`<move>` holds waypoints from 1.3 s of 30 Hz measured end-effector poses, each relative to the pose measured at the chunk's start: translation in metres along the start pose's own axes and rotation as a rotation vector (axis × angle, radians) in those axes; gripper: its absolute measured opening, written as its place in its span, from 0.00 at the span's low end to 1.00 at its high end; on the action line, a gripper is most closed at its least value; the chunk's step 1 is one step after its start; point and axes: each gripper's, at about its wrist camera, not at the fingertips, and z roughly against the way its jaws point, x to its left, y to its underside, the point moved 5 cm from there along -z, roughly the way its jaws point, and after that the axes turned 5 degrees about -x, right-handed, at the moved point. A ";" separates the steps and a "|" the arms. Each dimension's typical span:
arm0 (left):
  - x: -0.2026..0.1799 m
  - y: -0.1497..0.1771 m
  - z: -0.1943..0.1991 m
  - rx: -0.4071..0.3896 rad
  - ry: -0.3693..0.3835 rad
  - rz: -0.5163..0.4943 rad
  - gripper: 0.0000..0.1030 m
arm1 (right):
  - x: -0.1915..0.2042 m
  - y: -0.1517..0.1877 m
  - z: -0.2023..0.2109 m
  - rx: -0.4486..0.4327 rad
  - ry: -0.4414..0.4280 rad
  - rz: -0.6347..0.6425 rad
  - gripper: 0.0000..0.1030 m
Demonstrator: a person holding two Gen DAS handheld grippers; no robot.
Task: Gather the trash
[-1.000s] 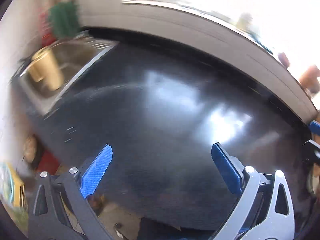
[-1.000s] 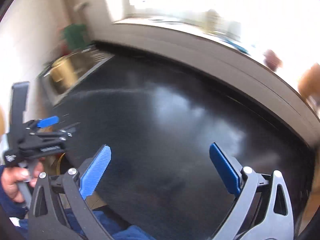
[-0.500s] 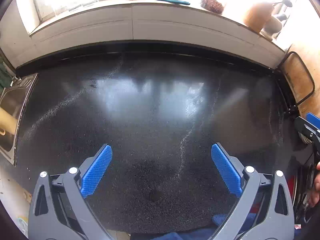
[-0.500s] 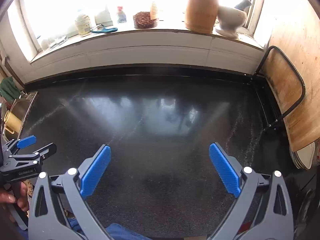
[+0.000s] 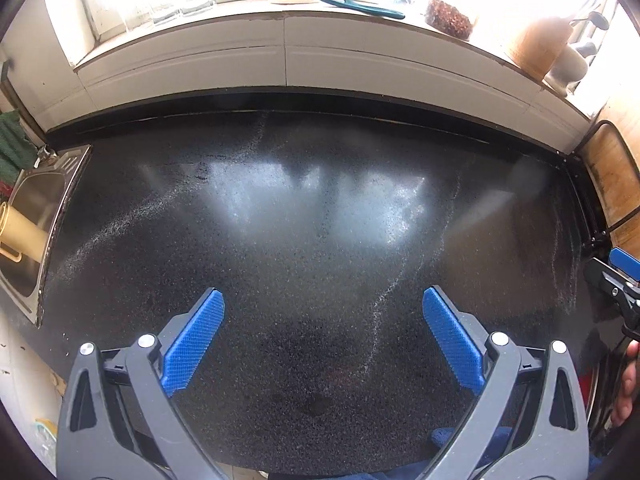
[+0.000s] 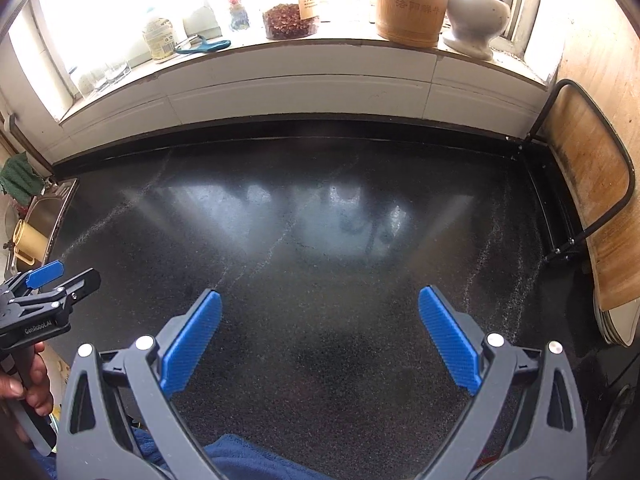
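Both tools (image 5: 323, 334) (image 6: 320, 334) wide open, empty.

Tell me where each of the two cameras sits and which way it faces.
Left wrist: on the left hand-held gripper, looking across the black countertop to the windowsill; right hand-held gripper at right edge.
Right wrist: on the right hand-held gripper, same heading; left hand at left edge.
Shared: countertop, sink, teal scissors.

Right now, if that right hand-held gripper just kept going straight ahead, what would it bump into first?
Probably the black countertop: the open right hand-held gripper tilts down toward it, nothing lying between. Depth is unclear.
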 end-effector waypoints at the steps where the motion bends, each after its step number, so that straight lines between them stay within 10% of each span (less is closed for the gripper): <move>1: 0.000 0.000 0.000 0.002 0.002 0.001 0.94 | 0.001 0.000 0.001 0.000 -0.001 0.004 0.93; 39: -0.005 0.020 0.013 0.013 0.013 -0.020 0.94 | 0.008 0.017 0.016 -0.007 -0.003 0.026 0.93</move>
